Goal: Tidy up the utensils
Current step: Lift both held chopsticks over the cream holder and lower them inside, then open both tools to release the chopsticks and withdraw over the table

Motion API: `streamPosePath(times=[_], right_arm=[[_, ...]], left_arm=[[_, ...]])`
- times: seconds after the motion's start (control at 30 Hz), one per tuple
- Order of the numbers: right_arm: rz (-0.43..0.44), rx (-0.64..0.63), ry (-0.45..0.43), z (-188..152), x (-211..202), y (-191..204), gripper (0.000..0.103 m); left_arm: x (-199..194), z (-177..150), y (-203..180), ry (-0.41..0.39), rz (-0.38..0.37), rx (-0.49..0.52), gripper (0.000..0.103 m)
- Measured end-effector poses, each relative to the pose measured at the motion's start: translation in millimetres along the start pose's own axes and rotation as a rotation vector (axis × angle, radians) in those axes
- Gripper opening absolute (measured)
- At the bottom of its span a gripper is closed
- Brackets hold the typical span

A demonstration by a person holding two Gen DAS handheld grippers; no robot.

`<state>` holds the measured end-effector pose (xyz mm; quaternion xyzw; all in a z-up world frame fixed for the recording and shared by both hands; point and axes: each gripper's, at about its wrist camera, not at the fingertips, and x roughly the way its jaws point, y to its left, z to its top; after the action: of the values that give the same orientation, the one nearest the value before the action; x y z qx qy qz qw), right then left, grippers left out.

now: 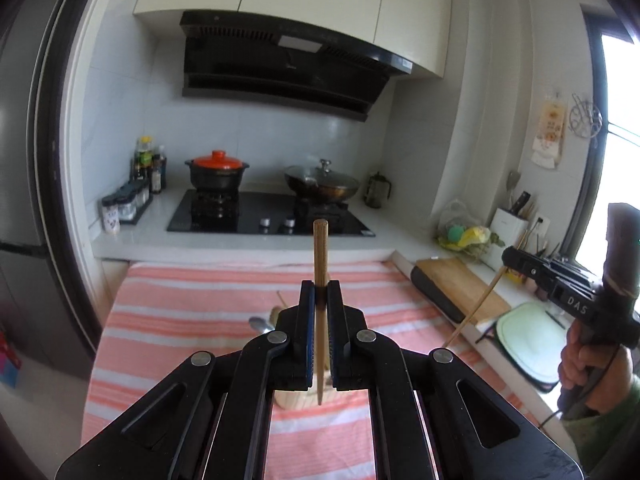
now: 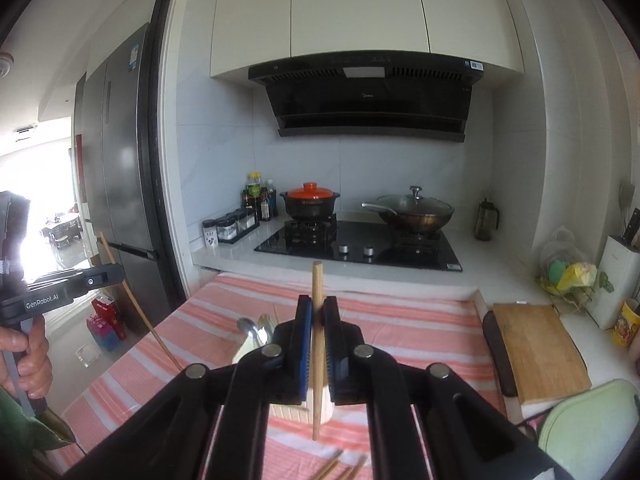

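We hold a gripper in each hand, and each one is clamped on a single wooden chopstick. Our left gripper (image 1: 320, 292) pinches its chopstick (image 1: 320, 252) upright between narrow jaws, the thick end sticking up above the pads and the thin tip hanging below. Our right gripper (image 2: 317, 308) grips a second chopstick (image 2: 317, 288) the same way, nearly vertical, tilted only slightly. Both sticks are lifted clear of the pink striped cloth (image 1: 192, 312) that covers the table.

Just under the grippers sits a pale wooden utensil holder (image 2: 324, 408), mostly hidden by the jaws. Beside it, spoons (image 2: 249, 328) poke up, their bowls showing left of the right gripper. More chopsticks (image 2: 340, 466) lie blurred on the cloth at the near edge of the right view.

Further off to the right, a wooden cutting board (image 2: 536, 348) rests on the white counter. Beyond the cloth stands the black hob (image 2: 360, 246) with an orange-lidded pot (image 2: 310, 200) and a glass-lidded wok (image 2: 414, 210).
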<state>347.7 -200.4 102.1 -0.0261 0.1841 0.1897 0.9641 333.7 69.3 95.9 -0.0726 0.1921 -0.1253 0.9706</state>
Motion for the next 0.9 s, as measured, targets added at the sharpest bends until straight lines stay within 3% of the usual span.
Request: streamPosePath(times=[0.17, 0.3, 0.4, 0.67, 0.77, 0.8, 0.83, 0.9], right_arm=[[0.004, -0.004, -0.068, 21.1, 37.7, 5.1, 0.006], [0.004, -0.01, -0.088, 12.4, 78.7, 8.1, 0.006], [0.026, 0.015, -0.011, -5.9, 117.3, 5.0, 0.006], [0.13, 0.09, 0.322, -58.4, 212.7, -5.1, 0.006], [0.134, 0.111, 0.342, -60.9, 229.8, -4.0, 0.009], [0.138, 0.128, 0.348, -59.4, 234.5, -4.0, 0.01], [0.132, 0.147, 0.355, -57.0, 238.5, -4.8, 0.018], [0.11, 0.188, 0.347, -52.7, 235.2, -6.7, 0.037]], left_arm=[[45.2, 21.6, 2.0, -0.065, 0.05, 0.014, 0.004], [96.8, 12.9, 14.7, -0.01, 0.061, -0.024, 0.004], [134.6, -7.6, 25.7, 0.091, 0.058, -0.063, 0.004], [201.3, -57.5, 43.5, 0.311, 0.077, -0.104, 0.004], [209.9, -63.3, 45.3, 0.345, 0.079, -0.114, 0.005], [210.8, -63.3, 46.2, 0.351, 0.084, -0.12, 0.008], [210.1, -62.4, 48.3, 0.356, 0.085, -0.131, 0.013], [200.8, -60.1, 55.0, 0.354, 0.08, -0.167, 0.049]])
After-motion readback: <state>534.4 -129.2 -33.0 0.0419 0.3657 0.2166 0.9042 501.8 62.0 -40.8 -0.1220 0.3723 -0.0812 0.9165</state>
